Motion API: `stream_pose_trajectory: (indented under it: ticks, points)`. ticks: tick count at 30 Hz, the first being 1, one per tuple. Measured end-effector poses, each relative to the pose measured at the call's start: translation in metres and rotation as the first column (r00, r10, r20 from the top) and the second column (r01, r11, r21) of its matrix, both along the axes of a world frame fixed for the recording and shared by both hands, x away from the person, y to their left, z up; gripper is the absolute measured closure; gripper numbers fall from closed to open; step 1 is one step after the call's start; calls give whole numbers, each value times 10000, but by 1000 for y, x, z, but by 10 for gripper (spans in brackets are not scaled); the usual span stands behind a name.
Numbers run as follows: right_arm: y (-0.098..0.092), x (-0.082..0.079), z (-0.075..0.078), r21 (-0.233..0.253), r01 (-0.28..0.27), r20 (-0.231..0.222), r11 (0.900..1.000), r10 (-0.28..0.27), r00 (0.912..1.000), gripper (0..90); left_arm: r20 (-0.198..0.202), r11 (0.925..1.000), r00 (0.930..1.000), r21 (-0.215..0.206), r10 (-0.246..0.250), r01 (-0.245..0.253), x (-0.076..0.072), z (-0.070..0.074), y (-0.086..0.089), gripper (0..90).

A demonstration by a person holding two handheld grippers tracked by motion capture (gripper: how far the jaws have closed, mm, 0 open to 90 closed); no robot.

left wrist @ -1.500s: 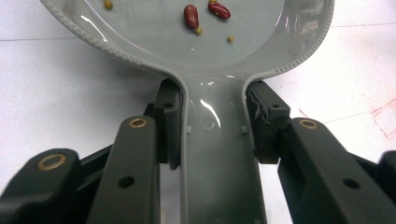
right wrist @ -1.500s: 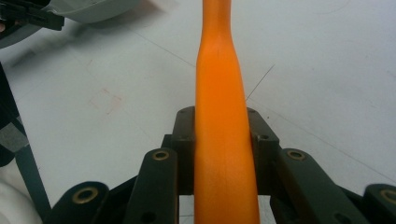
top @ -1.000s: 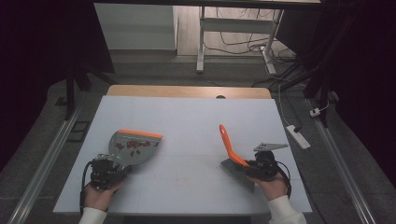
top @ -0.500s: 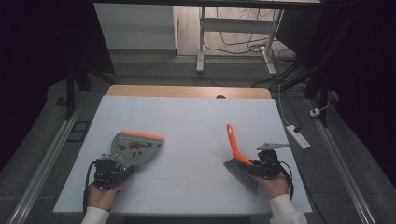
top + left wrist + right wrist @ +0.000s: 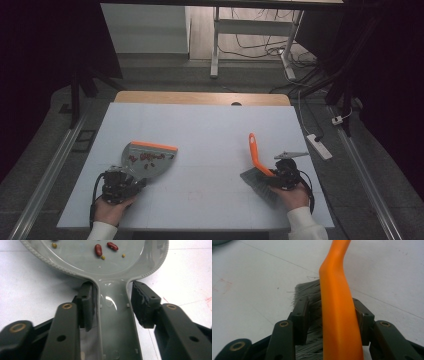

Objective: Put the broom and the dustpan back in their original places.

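White table [image 5: 210,130] across the middle of the high view, dark floor and cables behind. At lower left, left gripper [image 5: 120,184] around the handle of a grey dustpan [image 5: 147,159] with an orange edge; jaws slightly apart, flanking the handle, one pad just clear of it. Red beans [image 5: 98,249] inside the pan. At lower right, right gripper [image 5: 284,173] clamped on an orange-handled brush [image 5: 257,160], bristles down on the table.

Table [image 5: 210,125] middle bare between dustpan [image 5: 147,159] and brush [image 5: 257,172].
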State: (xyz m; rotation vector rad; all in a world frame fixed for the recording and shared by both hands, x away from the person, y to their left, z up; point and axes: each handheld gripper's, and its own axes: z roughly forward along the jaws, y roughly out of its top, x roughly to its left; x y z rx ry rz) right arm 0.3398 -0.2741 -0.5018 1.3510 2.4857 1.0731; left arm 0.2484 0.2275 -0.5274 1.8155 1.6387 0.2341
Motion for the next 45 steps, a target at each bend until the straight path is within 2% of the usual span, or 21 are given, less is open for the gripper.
stream_pose_trajectory:
  ticks: [4, 8, 16, 18, 24, 29, 34, 36, 40, 42, 45]
  points:
    - [-1, 2, -1, -84, 104, -22, 9999, -104, 9999, 509, 113, 9999, 9999, 85, 102, -103, -1, 1, 0, 448]
    - [0, 4, -2, -257, 324, -139, 9991, -327, 9994, 468, 167, 9992, 9999, 394, 23, -30, -3, 1, 0, 384]
    - [0, 8, -4, -590, 579, -236, 9966, -594, 9980, 406, 452, 9991, 9990, 420, -48, 29, -8, 6, 7, 350]
    - [-1, 8, -4, -802, 740, -97, 9940, -750, 9971, 399, 533, 9991, 9985, 415, -90, 68, -10, 8, 9, 347]
    - [-3, 8, -1, -725, 754, 161, 9945, -744, 9971, 397, 947, 9981, 9953, 599, -198, 141, -14, 15, 13, 356]
    - [-5, 5, 2, -490, 626, 438, 9968, -605, 9972, 401, 1175, 9948, 9902, 780, -750, 661, -17, 20, 13, 370]
    - [-6, 1, 5, -479, 363, 782, 9982, -324, 9964, 409, 1344, 9909, 9846, 897, -1116, 1001, -18, 26, 14, 371]
    - [-6, -1, 7, -459, 238, 1016, 9987, -191, 9946, 412, 1510, 9876, 9787, 933, -1391, 1259, -20, 28, 13, 373]
    - [-2, -5, 11, -421, -85, 1376, 9991, 142, 9904, 414, 1922, 9794, 9621, 947, -1936, 1782, -22, 32, 9, 378]
    - [0, -6, 12, -377, -256, 1482, 9990, 309, 9885, 417, 2106, 9755, 9531, 820, -2174, 2043, -22, 34, 6, 377]
    - [4, -9, 13, -342, -590, 1630, 9977, 638, 9846, 425, 2217, 9645, 9390, 845, -2630, 2502, -19, 35, 1, 376]
